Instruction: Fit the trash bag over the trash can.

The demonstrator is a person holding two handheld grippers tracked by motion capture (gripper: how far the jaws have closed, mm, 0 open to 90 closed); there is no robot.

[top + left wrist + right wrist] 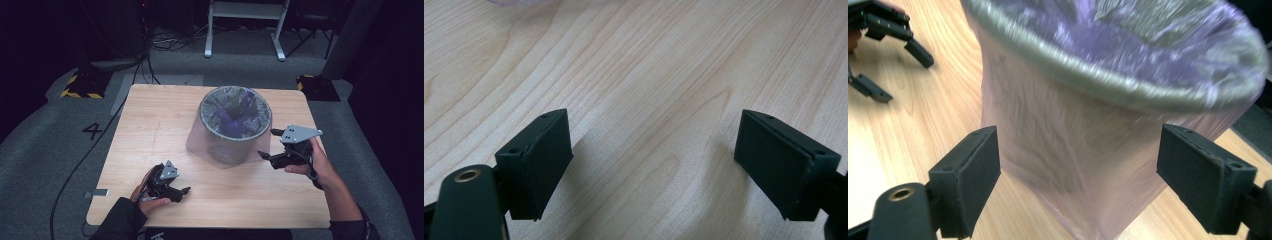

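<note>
A round bin [235, 125] lined with a thin purple plastic bag stands upright on the wooden table [150, 125], slightly right of centre. The bag folds over the rim and hangs loosely down the outside [1088, 150]. My right gripper [267, 143] is open just right of the bin, its jaws spread wide on either side of the bagged wall [1078, 165] without touching it. My left gripper [182, 192] rests low near the table's front left, open over bare wood [654, 145] with nothing between its jaws. It also appears far off in the right gripper view [900, 75].
Grey carpet surrounds the table. Black-and-yellow blocks [82, 85] [317, 86] sit beyond the far corners, and a white frame's legs [245, 30] stand further back. A cable [90, 155] runs along the floor at the left. A sliver of the bag [521, 2] shows at the top of the left gripper view.
</note>
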